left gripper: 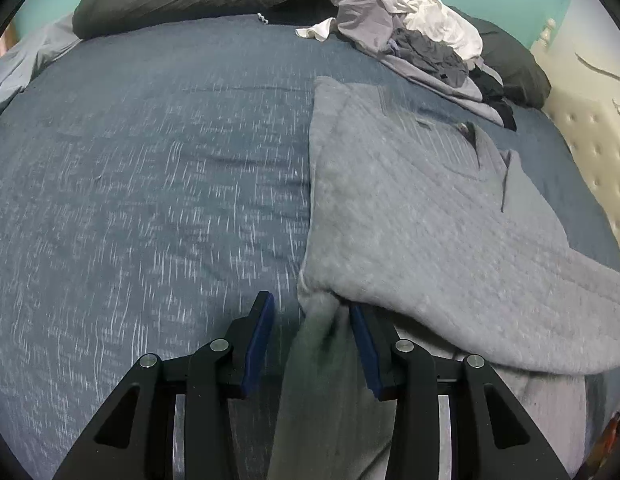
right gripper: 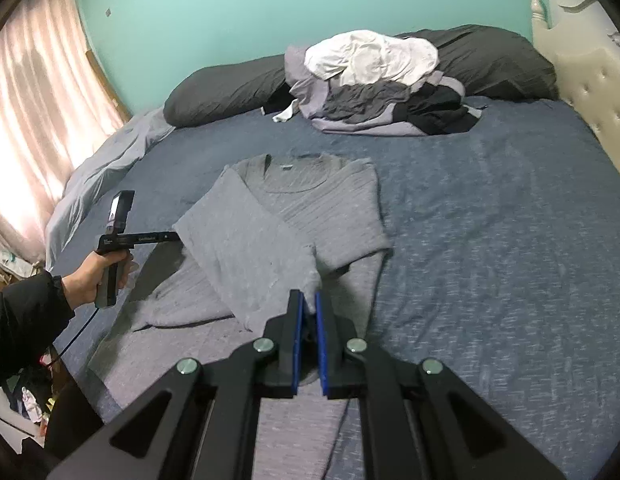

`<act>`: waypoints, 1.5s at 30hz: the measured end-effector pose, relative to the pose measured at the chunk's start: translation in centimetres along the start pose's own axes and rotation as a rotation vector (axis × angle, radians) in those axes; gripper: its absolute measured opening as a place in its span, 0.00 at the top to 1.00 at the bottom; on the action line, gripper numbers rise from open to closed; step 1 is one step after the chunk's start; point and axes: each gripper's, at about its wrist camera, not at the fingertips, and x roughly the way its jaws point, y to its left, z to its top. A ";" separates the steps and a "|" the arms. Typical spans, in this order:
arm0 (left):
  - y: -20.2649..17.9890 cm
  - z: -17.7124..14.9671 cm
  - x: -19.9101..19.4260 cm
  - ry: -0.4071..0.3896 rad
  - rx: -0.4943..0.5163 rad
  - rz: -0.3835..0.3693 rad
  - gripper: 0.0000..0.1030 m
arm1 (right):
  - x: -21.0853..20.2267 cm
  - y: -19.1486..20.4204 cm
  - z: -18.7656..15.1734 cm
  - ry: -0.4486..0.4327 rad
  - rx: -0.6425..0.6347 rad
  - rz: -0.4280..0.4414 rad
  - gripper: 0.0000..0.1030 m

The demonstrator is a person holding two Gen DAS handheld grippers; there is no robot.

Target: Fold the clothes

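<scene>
My right gripper (right gripper: 308, 306) is pinched nearly shut on a corner of the grey sweater (right gripper: 270, 232), holding that flap up over the body, which lies flat on the blue bedspread (right gripper: 490, 260). My left gripper (left gripper: 312, 316) stands half open around a bunched fold; I cannot tell whether it truly grips. The knit looks soft, thick and limp, so edges and corners are the places to hold. Beyond, the laundry pile (right gripper: 382, 84) waits. The neck label (right gripper: 286, 167) is unreadable.
</scene>
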 end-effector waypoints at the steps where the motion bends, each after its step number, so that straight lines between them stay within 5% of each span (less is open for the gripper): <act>1: -0.1 0.3 0.2 0.000 0.001 0.004 0.58 | -0.1 -0.2 0.0 0.002 0.001 -0.003 0.94; 7: -0.2 2.1 0.5 -0.014 0.033 0.047 0.59 | -0.1 -0.7 0.1 0.006 0.001 -0.004 0.94; 10: 0.6 3.2 -0.3 -0.024 0.048 0.072 0.86 | -0.2 -0.7 0.1 0.012 -0.005 0.005 0.94; 13: 1.7 4.0 -1.4 -0.051 0.034 0.079 0.90 | -0.1 -0.4 -0.1 0.022 -0.014 0.016 0.94; 29: 4.8 2.8 0.5 0.033 -0.012 0.082 0.89 | 5.9 3.2 -6.5 0.239 -0.090 0.089 0.94; 45: 9.0 -0.3 -3.1 0.035 -0.076 0.061 0.88 | 9.6 1.9 -11.5 0.379 -0.059 0.063 0.94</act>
